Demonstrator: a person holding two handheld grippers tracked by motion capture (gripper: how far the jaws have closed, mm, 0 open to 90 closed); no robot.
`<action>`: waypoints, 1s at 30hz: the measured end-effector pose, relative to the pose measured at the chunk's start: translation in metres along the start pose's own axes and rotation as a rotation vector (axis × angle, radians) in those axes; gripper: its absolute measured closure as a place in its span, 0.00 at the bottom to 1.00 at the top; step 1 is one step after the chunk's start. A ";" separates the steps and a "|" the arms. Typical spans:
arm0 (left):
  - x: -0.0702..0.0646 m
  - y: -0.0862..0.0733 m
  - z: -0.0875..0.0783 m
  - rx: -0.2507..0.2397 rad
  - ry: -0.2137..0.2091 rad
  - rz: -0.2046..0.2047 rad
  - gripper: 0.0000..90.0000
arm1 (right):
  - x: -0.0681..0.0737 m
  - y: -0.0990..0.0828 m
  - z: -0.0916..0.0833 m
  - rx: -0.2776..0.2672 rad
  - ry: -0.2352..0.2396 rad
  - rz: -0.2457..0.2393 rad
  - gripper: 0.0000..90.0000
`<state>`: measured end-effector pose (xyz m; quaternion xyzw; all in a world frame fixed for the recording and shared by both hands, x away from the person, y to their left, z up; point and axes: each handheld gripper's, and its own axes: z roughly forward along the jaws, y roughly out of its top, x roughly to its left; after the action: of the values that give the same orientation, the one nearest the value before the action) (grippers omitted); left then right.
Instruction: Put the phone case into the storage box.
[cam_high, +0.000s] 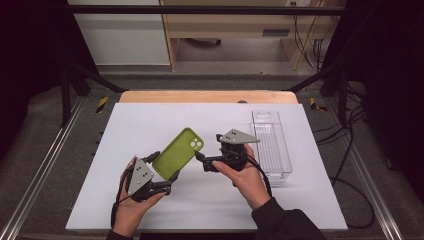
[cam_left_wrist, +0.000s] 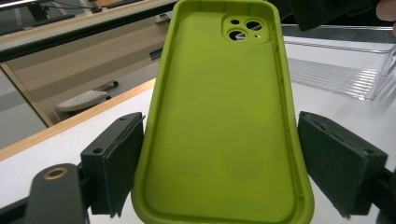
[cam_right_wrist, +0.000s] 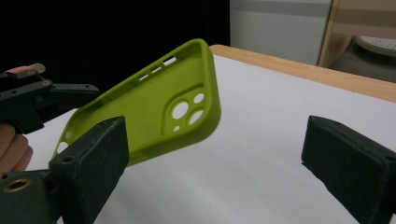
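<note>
1. The step in hand looks like a mid-air handover: the left gripper holds a green phone case off the white table, its camera-cutout end raised toward the right gripper.
2. In the left gripper view the case lies between the two pads. The left pad touches its edge, while a thin gap seems to show at the right one, so the grip is probably light or partly hidden.
3. The right gripper's jaws stand wide apart and empty. In its own view the case hangs ahead and to the left, not yet between them.
4. The next move calls for bringing the right jaws around the free upper end, square to the case's edges, before the left lets go.
5. A clear plastic tray lies just beyond the right hand.
6. No brand, label or writing can be read on the case or tray.
</note>
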<state>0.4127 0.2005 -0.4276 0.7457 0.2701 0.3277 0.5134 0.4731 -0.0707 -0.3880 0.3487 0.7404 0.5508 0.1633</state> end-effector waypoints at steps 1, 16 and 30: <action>0.000 0.000 0.000 0.000 0.000 0.001 0.18 | 0.001 0.000 0.001 0.001 0.003 0.002 0.09; -0.007 0.003 0.002 -0.012 -0.006 0.023 0.18 | 0.004 0.003 0.010 0.008 0.079 0.050 0.32; -0.009 0.004 0.001 -0.022 0.005 0.039 0.18 | 0.000 0.004 0.014 0.014 0.129 0.131 0.47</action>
<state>0.4078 0.1924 -0.4261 0.7444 0.2530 0.3424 0.5145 0.4835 -0.0601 -0.3893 0.3614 0.7290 0.5762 0.0766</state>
